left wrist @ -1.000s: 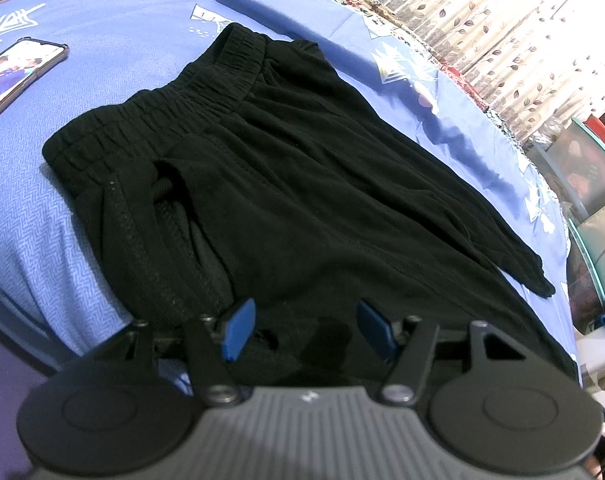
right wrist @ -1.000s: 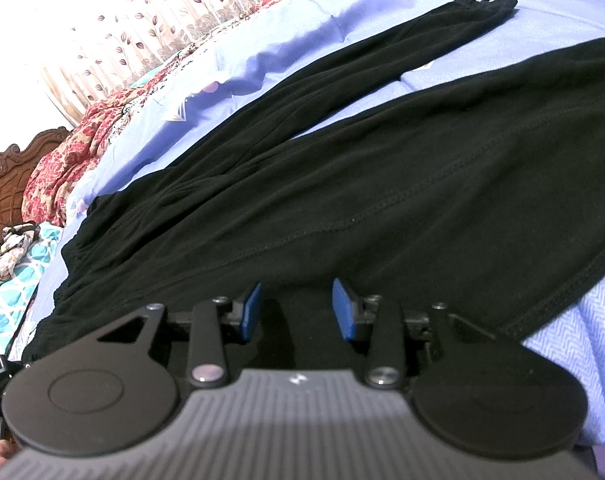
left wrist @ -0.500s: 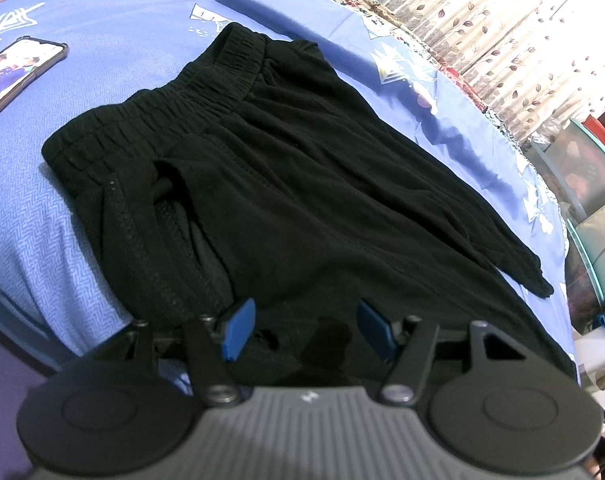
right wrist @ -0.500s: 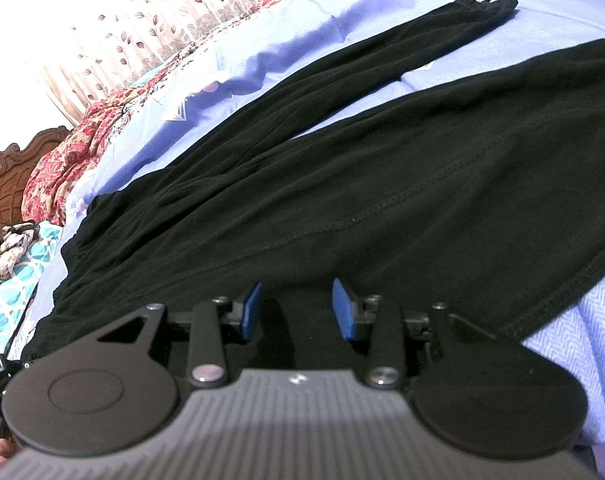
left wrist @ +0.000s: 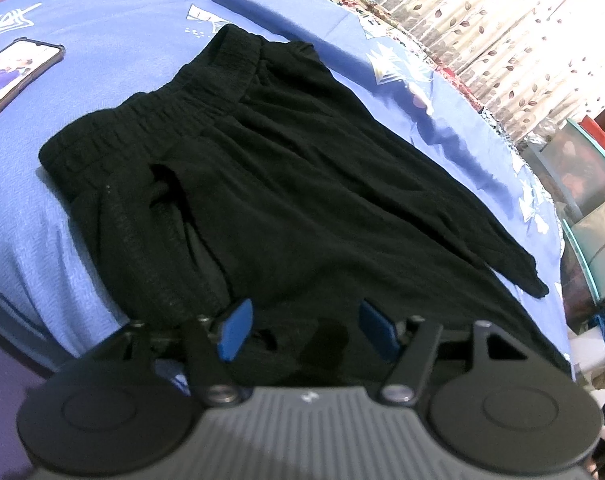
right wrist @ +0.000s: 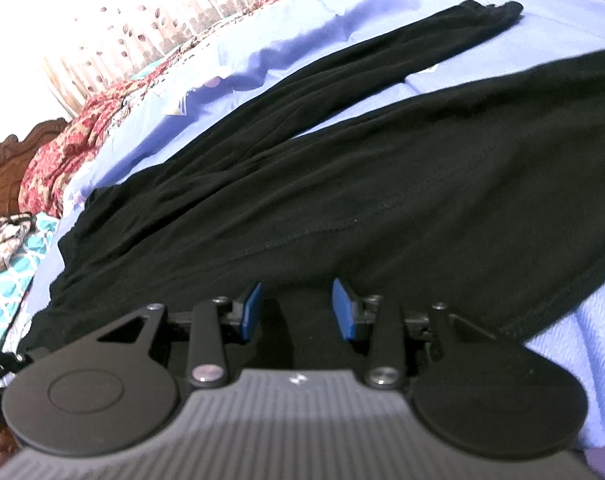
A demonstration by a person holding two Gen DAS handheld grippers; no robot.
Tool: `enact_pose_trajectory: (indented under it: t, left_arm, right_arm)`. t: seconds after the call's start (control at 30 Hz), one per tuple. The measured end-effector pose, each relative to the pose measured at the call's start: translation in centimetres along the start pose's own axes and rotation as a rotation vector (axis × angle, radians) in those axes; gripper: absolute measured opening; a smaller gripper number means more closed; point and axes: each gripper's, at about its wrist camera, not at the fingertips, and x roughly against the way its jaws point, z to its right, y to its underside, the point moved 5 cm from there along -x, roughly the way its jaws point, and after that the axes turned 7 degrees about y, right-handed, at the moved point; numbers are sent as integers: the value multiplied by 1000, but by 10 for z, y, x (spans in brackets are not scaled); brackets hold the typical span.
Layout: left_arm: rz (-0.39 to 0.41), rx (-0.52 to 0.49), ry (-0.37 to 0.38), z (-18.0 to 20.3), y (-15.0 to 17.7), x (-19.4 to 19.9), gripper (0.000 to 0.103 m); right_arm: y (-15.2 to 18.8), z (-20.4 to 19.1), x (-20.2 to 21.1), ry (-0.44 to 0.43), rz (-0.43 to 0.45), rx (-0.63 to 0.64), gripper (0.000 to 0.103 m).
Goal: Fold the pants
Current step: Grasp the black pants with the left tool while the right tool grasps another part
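Your pants (left wrist: 302,208) lie spread flat along the near edge of the bed (left wrist: 114,60), legs still apart, no fold made. Left gripper (left wrist: 304,330), jaws just widened, and right gripper (right wrist: 298,310) both stand apart over the near hem, clamping nothing. Next, pinch that edge and carry it across.

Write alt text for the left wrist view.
A pair of black fabric pants lies spread on a blue bedsheet, waistband far left. The left gripper has just opened further, blue pads apart over the near pants edge. A smartphone lies at far left on the sheet.
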Motion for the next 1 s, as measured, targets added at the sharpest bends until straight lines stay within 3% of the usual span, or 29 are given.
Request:
enact_pose_trajectory:
  t: [0.1,0.2,0.37,0.5,0.6,0.73,0.8,0.9,0.97,1.0]
  left_arm:
    - [33,-7,33,8,-12,19,62]
    - [114,-69,86,23,-38,45,69]
    - [222,-240,0,40,-117,55,74]
    - [219,-400,-124,50,-183,18,80]
    - [155,-532,-207,58,-217,-33,84]
    - [88,-675,-315,63,-234,-110,95]
    - [52,-696,-346,56,-234,-137,96]
    - [-3,-687,-374,38,-234,-169,96]
    - [-15,-702,-398,29,-234,-180,88]
    - [-20,-715,-406,25,-234,-185,70]
  right_arm:
    - [-10,-8,9,-11,1,36,44]
    - [-37,-16,27,-57,77,68,44]
    - [-112,-1,27,-15,151,29,44]
    - [-188,29,15,45,189,-55,45]
    - [-250,58,-3,72,210,-146,48]
    - [-320,93,-57,168,153,-216,55]
    - [-343,115,-93,231,92,-289,56]
    - [-360,137,-135,318,66,-341,56]
    - [-371,150,-164,366,54,-348,56]
    - [-375,157,-178,395,42,-347,56]
